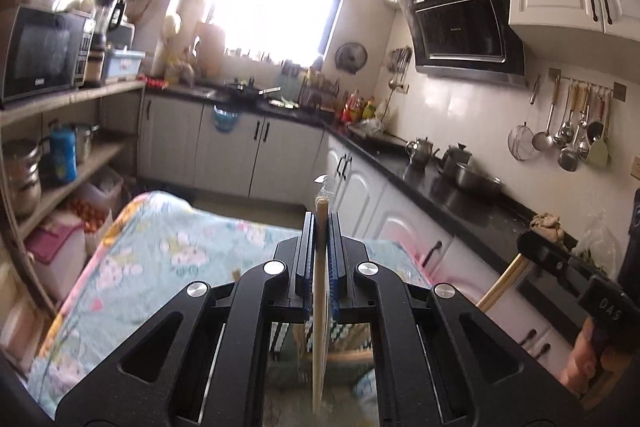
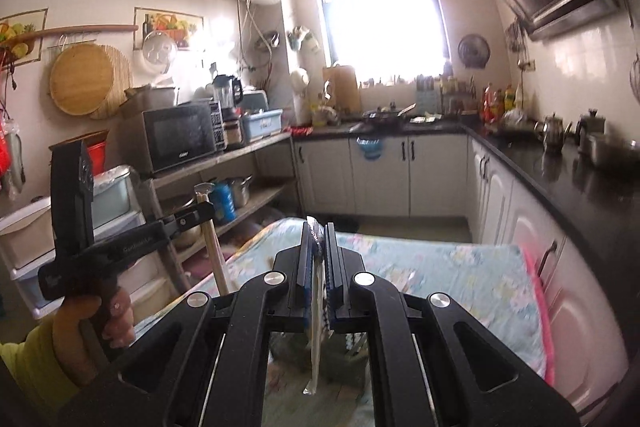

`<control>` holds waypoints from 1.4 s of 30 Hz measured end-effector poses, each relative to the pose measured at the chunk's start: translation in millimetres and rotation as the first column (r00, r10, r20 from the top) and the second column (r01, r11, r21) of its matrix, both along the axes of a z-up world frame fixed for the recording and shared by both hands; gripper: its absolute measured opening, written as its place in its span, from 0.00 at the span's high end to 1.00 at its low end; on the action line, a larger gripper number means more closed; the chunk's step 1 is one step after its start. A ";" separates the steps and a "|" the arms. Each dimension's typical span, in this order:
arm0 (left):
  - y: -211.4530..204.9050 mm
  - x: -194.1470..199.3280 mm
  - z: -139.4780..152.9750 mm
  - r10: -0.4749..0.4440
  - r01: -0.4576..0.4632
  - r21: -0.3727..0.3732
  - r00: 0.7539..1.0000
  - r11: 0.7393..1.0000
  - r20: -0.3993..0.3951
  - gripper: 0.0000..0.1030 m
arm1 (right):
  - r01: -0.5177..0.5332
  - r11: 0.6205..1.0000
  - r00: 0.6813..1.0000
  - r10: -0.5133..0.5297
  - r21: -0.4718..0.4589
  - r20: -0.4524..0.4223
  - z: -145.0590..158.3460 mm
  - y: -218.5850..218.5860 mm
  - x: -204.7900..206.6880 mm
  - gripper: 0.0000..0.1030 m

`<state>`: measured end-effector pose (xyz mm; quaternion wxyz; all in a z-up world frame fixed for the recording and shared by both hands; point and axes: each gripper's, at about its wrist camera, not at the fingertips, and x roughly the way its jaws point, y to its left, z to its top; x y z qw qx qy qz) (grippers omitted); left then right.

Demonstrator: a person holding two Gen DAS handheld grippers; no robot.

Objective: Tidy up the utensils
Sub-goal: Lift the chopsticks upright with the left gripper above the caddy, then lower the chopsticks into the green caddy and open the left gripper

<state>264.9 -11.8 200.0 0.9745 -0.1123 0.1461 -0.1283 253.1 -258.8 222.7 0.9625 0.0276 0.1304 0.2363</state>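
My left gripper [image 1: 321, 217] is shut on a plastic-wrapped pair of wooden chopsticks [image 1: 320, 307] that run upright between its jaws, held above the floral-cloth table [image 1: 160, 247]. It also shows at the left of the right wrist view [image 2: 204, 209], with its chopsticks [image 2: 216, 259] hanging down. My right gripper [image 2: 319, 227] is shut on another wrapped chopstick pack [image 2: 316, 339] over the same table [image 2: 440, 267]. It also shows at the right edge of the left wrist view [image 1: 532, 247], with its chopsticks [image 1: 500, 285].
A black counter [image 1: 460, 195] with kettles and a steel bowl runs along the right. Utensils hang on a wall rail [image 1: 576, 123]. Wooden shelves [image 2: 224, 163] with a microwave and pots stand on the left. White cabinets line the far wall.
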 end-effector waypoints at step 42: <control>-42.1 57.3 -76.2 0.044 -0.043 0.076 0.999 0.996 -0.009 0.98 | 0.081 0.997 0.991 -0.081 -0.003 -0.111 -85.2 11.9 93.1 0.94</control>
